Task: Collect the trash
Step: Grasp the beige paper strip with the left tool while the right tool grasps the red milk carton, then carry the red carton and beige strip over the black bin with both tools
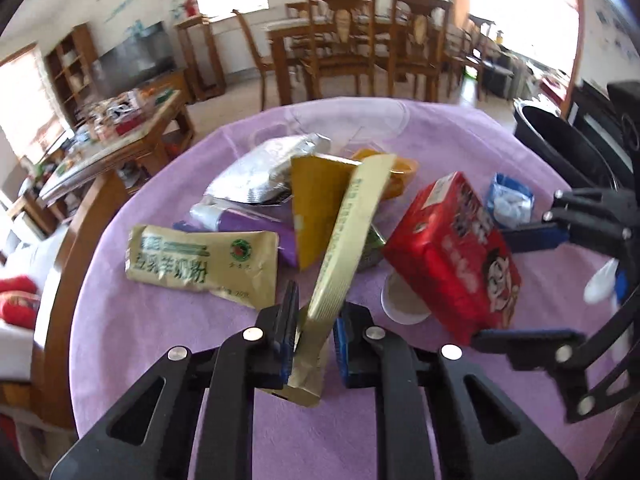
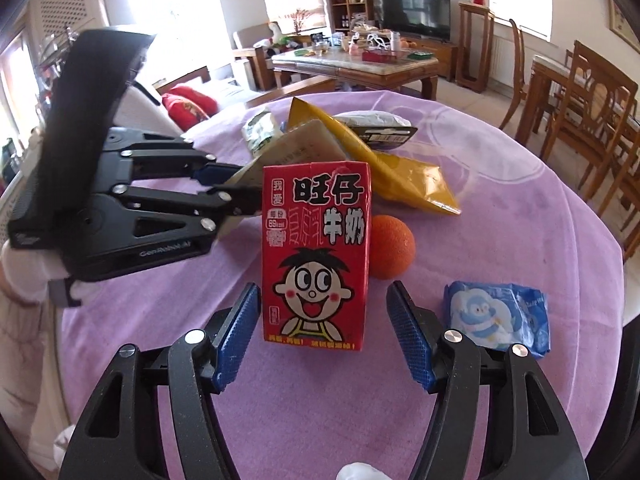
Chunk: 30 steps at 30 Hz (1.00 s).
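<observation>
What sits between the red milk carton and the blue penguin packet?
In the right wrist view, an orange ball sits just behind the gap between the red milk carton and the blue penguin packet; otherwise only bare purple tablecloth.

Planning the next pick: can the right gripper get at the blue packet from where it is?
Probably not yet. The right gripper has the red carton between its pads; the blue packet lies clear outside its right finger.

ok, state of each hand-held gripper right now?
Left hand-held gripper: shut on a gold sachet.
Right hand-held gripper: open, around the red milk carton, pads not pressing.
</observation>
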Available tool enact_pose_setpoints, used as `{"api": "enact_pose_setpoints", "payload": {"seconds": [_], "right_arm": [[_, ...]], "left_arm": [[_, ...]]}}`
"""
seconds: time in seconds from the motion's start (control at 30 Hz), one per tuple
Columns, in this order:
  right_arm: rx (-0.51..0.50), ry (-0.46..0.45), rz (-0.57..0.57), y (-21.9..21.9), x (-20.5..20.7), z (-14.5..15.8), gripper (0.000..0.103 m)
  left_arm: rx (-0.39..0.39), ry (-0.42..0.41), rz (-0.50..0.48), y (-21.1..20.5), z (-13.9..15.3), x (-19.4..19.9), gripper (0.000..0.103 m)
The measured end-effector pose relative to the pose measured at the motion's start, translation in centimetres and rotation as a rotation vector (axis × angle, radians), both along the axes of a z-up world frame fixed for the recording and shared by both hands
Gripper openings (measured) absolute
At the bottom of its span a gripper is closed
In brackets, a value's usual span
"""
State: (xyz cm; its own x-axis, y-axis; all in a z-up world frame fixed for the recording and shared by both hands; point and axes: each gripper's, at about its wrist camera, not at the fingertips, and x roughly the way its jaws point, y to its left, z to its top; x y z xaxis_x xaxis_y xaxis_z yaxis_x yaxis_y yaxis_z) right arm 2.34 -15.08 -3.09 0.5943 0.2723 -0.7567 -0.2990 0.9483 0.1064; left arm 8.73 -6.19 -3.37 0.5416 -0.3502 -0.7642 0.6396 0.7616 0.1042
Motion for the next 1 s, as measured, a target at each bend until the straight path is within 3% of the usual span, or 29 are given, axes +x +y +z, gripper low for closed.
{"api": "enact_pose_setpoints", "payload": {"seconds": [0.07,0.27,0.57,0.73,1.0], "right_arm": [[0.002,0.003,0.012,0.2,0.4,-0.1,0.053],[0.096,-0.032,0.029,-0.2,-0.1,0.7,0.052],[0.253,-0.343,0.011,-2.0,-4.4,5.8,0.051],[0.276,-0.457,0.028,-3.0,-6.0,8.0,0.051],[0.294,-0.493,0.015,-6.0,-7.9,9.6,0.051]], "left_arm": [[-0.055,-0.004,0.057,0.8,0.8,-0.7,0.017],[-0.188,-0.041,0.249,3.7,2.6,-3.2,0.016],[-0.275,-0.195,0.445,4.8,6.8,-7.1,0.017],[-0.313,-0.234,0.487,5.0,7.7,-8.6,0.017],[-0.309,-0.233,0.493,3.9,7.7,-9.3,0.017]]}}
